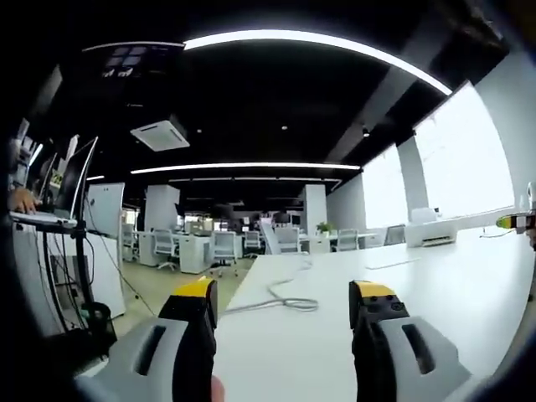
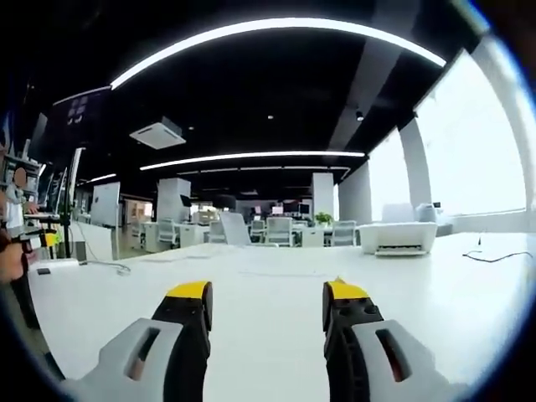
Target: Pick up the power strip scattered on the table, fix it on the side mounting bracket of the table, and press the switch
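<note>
Ahead, cable between spread left jaws.

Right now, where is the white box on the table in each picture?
Left gripper view: white box, far right on the table, below the windows.
Right gripper view: white box, right of middle, at the table's far edge.
Shared landmark: ceiling air conditioner, upper left in both.

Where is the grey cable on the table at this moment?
In the left gripper view, the grey cable lies looped on the white table, near its left edge, just beyond and between the left gripper fingers.
</note>
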Tool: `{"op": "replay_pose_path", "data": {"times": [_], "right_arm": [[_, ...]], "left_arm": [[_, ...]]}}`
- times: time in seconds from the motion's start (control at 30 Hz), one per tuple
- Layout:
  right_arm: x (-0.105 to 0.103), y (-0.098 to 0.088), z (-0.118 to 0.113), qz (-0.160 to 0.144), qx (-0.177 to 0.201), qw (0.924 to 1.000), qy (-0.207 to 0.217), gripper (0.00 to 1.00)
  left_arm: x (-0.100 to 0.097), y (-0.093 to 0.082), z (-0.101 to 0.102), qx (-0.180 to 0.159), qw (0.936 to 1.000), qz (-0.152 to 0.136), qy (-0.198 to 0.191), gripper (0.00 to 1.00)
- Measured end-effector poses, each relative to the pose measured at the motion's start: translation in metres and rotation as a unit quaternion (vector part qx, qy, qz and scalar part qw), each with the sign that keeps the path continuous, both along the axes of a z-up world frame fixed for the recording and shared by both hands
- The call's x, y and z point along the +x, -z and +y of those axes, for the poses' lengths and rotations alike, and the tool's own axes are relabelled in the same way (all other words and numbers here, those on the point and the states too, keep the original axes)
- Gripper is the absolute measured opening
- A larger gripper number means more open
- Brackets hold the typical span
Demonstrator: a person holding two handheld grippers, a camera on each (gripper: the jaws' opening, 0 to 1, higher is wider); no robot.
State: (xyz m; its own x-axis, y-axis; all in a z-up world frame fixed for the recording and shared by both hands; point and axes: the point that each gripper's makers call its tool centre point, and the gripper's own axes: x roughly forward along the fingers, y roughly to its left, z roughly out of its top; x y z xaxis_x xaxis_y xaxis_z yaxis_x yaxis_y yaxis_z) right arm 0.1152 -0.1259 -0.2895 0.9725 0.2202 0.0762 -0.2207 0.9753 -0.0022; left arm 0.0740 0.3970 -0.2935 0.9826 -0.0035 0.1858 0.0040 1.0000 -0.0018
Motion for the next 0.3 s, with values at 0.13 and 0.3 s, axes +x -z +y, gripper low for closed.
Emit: {"op": "replay_pose_path", "data": {"times": [0.13,0.3], "right_arm": [[0.0004,0.0012,0.0013,0.001,0.001,1.0000,0.000,0.49],[0.0007,0.0035,0.0024,0.003,0.002,1.0000,0.001,0.49]], "left_arm": [[0.0002,-0.0005,0.0013,-0.002,1.0000,0.000,-0.001,0.68],[0.0008,-0.0014,-0.0006,-0.001,1.0000,0.000,0.001,0.68]]}}
